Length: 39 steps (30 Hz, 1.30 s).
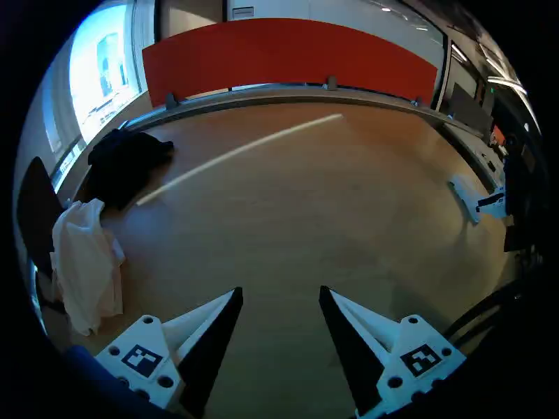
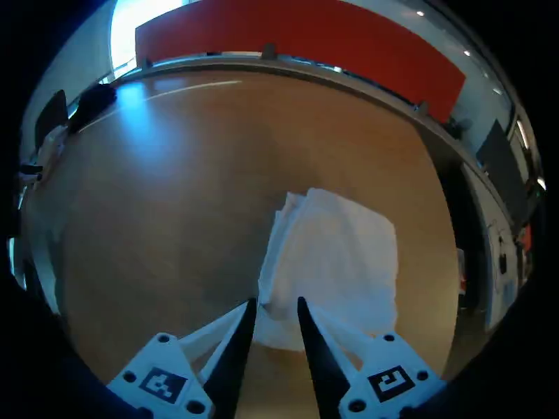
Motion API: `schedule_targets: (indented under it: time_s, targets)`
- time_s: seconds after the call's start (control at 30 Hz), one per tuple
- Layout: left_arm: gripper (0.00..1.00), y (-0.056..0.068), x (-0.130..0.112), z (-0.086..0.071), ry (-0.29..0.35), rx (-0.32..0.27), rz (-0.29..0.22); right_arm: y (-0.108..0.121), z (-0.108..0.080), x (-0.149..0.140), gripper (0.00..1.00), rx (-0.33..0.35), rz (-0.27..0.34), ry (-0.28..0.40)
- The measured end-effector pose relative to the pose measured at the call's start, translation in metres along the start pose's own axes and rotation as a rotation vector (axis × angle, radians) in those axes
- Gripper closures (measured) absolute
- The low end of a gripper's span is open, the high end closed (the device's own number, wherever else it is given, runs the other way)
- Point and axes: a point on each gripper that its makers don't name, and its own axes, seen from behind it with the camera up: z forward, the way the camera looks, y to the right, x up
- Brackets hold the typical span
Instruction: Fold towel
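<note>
A white towel [image 2: 328, 265] lies folded into a rough square on the wooden table [image 2: 161, 202]. Its near edge is bunched between the fingers of my right gripper [image 2: 276, 304], which is narrowed down and shut on that edge. From the left gripper view the same towel [image 1: 463, 195] is a small white patch far to the right, with the right gripper [image 1: 493, 204] beside it. My left gripper [image 1: 281, 295] hangs open over bare wood with nothing between its fingers, well away from the towel.
A black cloth [image 1: 122, 164] lies at the table's far left. A white garment [image 1: 84, 262] hangs over a dark chair [image 1: 35, 209] at the left edge. A red partition [image 1: 286, 56] runs behind the table's curved far rim.
</note>
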Motion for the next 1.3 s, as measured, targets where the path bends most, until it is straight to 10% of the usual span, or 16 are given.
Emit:
schedule_targets:
  time_s: [0.27,0.77,1.3]
  targets:
    - [0.19,0.001,0.0,0.001,0.0,-0.002,0.001,0.005,-0.003,0.007,0.11,-0.017,0.019,0.031]
    - [0.19,0.001,0.007,0.002,0.013,-0.001,-0.005,0.007,-0.008,0.017,0.0,-0.034,0.04,0.068]
    - [0.2,0.001,0.022,0.002,0.052,0.001,-0.01,0.008,-0.042,0.079,0.0,-0.088,0.123,0.318]
